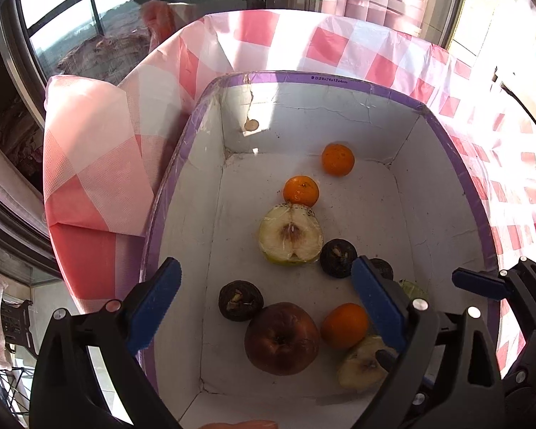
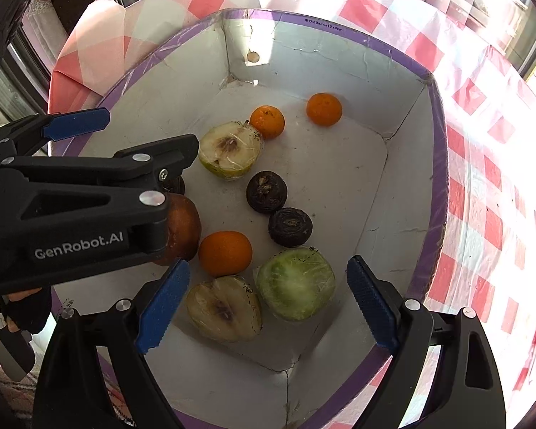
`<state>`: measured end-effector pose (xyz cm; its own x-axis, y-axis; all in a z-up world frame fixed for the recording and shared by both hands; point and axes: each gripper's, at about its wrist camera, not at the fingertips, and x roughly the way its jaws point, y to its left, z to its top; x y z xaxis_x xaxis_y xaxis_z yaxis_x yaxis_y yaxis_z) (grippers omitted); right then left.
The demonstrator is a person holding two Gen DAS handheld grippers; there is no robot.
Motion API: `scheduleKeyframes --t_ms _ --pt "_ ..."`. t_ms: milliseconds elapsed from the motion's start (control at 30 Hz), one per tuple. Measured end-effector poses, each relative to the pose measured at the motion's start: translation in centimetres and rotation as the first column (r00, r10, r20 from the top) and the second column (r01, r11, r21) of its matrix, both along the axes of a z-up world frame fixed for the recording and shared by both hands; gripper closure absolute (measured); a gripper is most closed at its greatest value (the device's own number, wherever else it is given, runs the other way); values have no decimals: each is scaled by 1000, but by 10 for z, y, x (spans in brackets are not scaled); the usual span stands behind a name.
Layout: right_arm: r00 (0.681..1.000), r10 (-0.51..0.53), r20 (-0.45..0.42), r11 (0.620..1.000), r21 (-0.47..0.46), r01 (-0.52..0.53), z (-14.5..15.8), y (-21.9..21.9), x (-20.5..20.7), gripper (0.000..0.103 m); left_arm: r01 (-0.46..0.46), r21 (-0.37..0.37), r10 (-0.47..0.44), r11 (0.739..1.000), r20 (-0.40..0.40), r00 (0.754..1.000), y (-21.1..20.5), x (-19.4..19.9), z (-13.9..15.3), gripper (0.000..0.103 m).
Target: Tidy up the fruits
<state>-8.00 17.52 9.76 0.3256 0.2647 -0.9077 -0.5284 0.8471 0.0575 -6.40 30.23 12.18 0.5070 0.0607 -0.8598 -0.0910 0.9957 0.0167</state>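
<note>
A white box with a purple rim (image 1: 339,80) (image 2: 339,30) holds loose fruit: three oranges (image 1: 301,190) (image 2: 225,252), a brown apple (image 1: 281,338) (image 2: 182,228), wrapped halved pears (image 1: 290,234) (image 2: 224,307), a wrapped green half (image 2: 296,282) and dark round fruits (image 1: 240,300) (image 2: 267,192). My left gripper (image 1: 266,304) is open above the box's left side, over the apple. My right gripper (image 2: 268,304) is open above the green half and the near pear half. Both are empty. The left gripper (image 2: 125,139) shows in the right wrist view.
The box stands on a table under a red and white checked cloth (image 1: 325,43) (image 2: 482,125). A window and dark frame (image 1: 53,18) lie beyond the table at the left. The right gripper's finger (image 1: 479,282) shows at the box's right rim.
</note>
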Motion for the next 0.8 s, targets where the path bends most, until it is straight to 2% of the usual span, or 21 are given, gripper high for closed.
scheduleKeyframes --t_ms 433,800 --pt "1000 0 4 1000 -21 0 -6 4 -6 17 22 -5 -22 1000 -13 1000 0 -3 -2 6" --pt "1000 11 -1 999 -44 -11 -9 8 -6 17 27 -52 -28 998 -24 999 5 0 -4 6"
